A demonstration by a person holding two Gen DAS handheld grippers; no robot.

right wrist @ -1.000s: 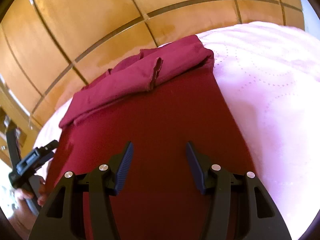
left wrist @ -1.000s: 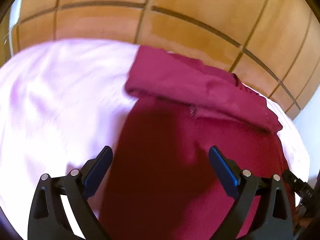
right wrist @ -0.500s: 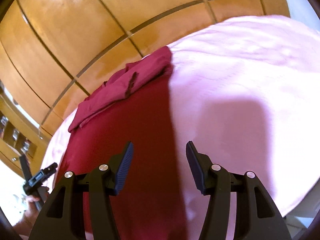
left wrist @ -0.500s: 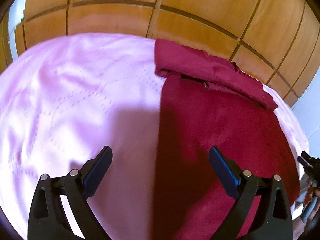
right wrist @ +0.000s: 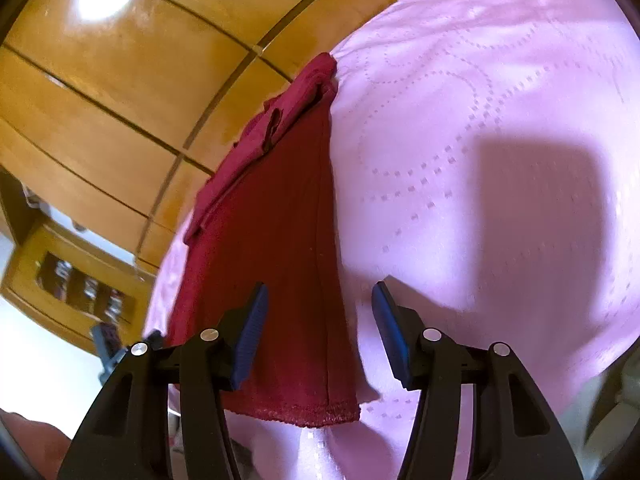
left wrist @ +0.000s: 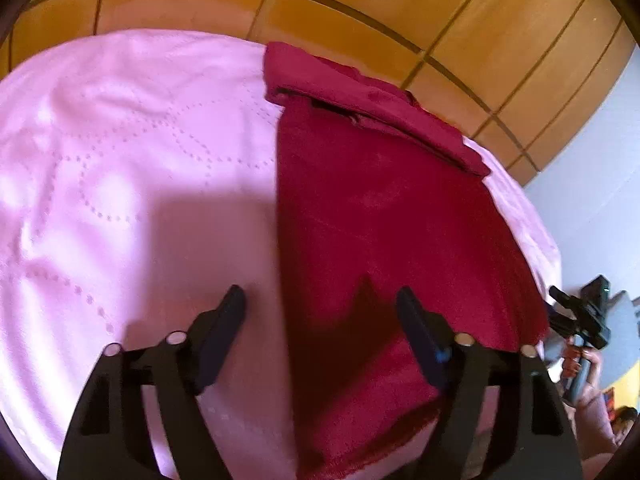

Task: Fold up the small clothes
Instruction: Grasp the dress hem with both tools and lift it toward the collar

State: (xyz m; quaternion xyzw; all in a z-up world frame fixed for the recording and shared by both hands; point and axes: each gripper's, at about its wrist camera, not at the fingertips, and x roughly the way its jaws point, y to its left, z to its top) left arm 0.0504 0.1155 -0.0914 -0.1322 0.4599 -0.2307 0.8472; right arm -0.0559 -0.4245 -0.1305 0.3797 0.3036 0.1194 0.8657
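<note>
A pink quilted bed carries a dark red garment lying flat, its folded end at twelve o'clock. The left claw, jaws just narrowed yet gaping, straddles its left edge; the right claw, half-spread, straddles its right edge, gripping nothing.

The hand holding the right gripper is cut off at the frame edge, and the wooden shelf's contents are too blurred to identify.
</note>
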